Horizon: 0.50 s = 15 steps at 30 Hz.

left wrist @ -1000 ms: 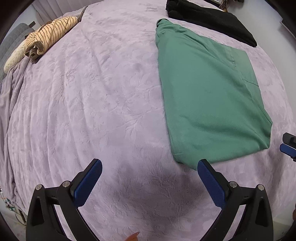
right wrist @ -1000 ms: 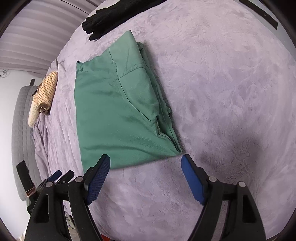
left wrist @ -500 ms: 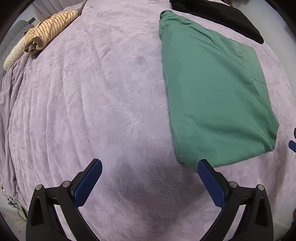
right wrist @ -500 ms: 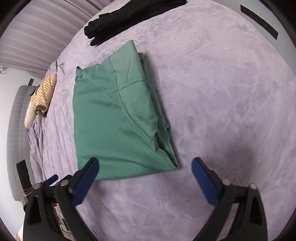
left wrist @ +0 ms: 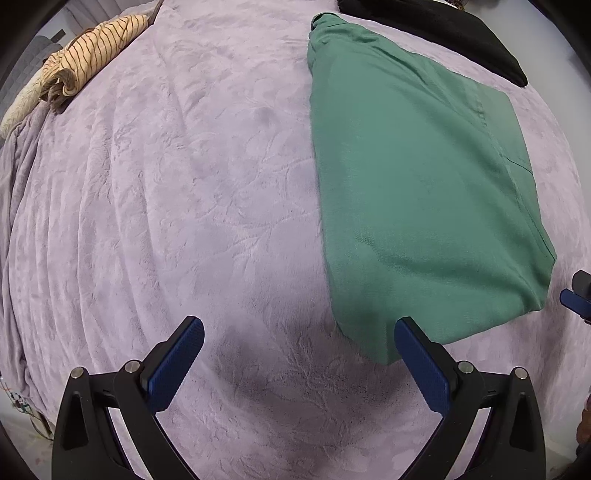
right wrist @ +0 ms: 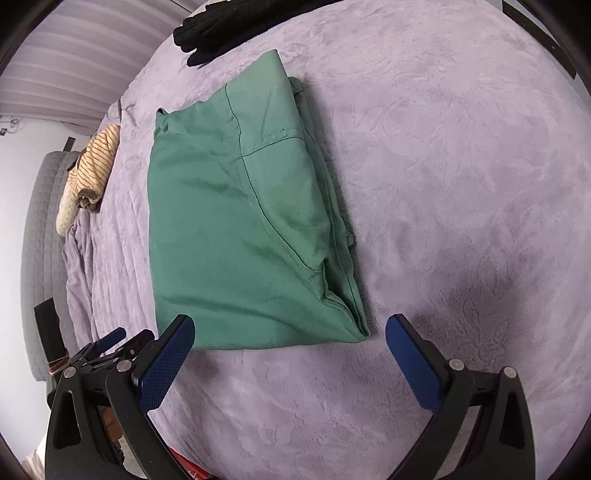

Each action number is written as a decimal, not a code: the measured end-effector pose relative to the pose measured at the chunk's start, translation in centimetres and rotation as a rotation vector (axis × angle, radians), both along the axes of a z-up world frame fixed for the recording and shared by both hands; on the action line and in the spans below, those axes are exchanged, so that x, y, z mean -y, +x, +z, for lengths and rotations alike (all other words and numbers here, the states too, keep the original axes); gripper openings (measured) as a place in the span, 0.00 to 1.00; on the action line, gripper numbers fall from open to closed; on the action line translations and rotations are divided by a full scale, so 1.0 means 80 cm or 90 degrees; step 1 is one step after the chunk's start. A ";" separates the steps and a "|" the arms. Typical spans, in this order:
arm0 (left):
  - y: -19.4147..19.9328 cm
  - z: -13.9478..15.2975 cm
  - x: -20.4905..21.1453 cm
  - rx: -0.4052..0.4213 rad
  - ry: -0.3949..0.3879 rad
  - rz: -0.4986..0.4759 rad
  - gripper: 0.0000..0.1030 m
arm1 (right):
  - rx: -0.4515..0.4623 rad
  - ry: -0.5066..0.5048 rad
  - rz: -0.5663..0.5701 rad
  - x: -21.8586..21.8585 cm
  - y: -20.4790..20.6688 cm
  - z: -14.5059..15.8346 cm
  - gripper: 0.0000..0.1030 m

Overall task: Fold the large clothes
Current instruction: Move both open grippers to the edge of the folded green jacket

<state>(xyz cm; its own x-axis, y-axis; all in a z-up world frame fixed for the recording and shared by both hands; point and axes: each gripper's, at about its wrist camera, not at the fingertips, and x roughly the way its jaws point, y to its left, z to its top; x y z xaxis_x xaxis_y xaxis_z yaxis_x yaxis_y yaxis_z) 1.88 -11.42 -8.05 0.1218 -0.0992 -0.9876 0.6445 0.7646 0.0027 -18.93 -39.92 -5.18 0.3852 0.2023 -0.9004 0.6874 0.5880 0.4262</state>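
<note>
Both the left gripper [left wrist: 299, 363] and the right gripper [right wrist: 290, 350], just opened, were held wide and empty at the folded green garment's [left wrist: 417, 192] near edge, seemingly readied for another fold.

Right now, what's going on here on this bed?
A person holding two grippers is folding clothes on a purple blanket. The green garment lies folded flat, held by neither. The right gripper has just opened wide and is empty at the garment's near edge; the left gripper hovers open by its near corner. A striped garment and a black one lie farther back.
</note>
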 end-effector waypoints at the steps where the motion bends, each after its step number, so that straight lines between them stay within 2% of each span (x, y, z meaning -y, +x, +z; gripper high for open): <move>1: 0.002 -0.001 0.001 -0.002 -0.001 0.001 1.00 | -0.001 0.005 -0.001 0.002 0.000 -0.003 1.00; 8: 0.023 -0.002 0.018 -0.011 -0.014 0.009 1.00 | 0.010 0.032 -0.010 0.019 -0.001 -0.009 1.00; 15: 0.038 -0.014 0.033 -0.022 -0.023 0.008 1.00 | 0.007 0.016 -0.006 0.040 0.011 -0.007 1.00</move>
